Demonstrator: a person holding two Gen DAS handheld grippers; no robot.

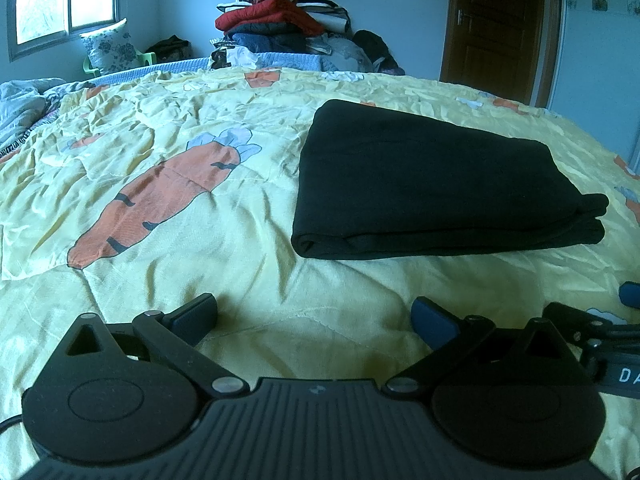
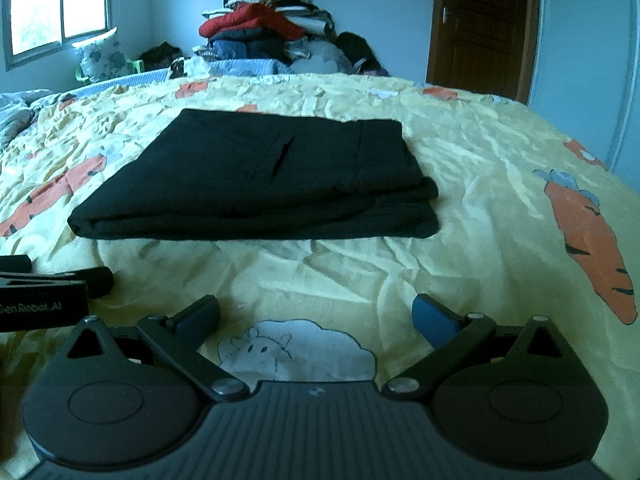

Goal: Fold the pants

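Note:
The black pants point(image 1: 432, 184) lie folded into a flat stack on the yellow carrot-print bedspread point(image 1: 200, 240). They also show in the right wrist view point(image 2: 256, 184), with a pocket slit on top. My left gripper point(image 1: 314, 320) is open and empty, low over the bedspread, short of the pants' near edge. My right gripper point(image 2: 316, 318) is open and empty, also short of the pants. The right gripper shows at the right edge of the left wrist view point(image 1: 600, 328). The left gripper shows at the left edge of the right wrist view point(image 2: 52, 284).
A tall pile of folded clothes and quilts point(image 1: 280, 24) stands at the bed's far side. A floral pillow point(image 1: 110, 46) sits on a green chair by the window. A brown door point(image 1: 500, 20) is at the far right. A rumpled blue quilt point(image 1: 24, 108) lies at the left.

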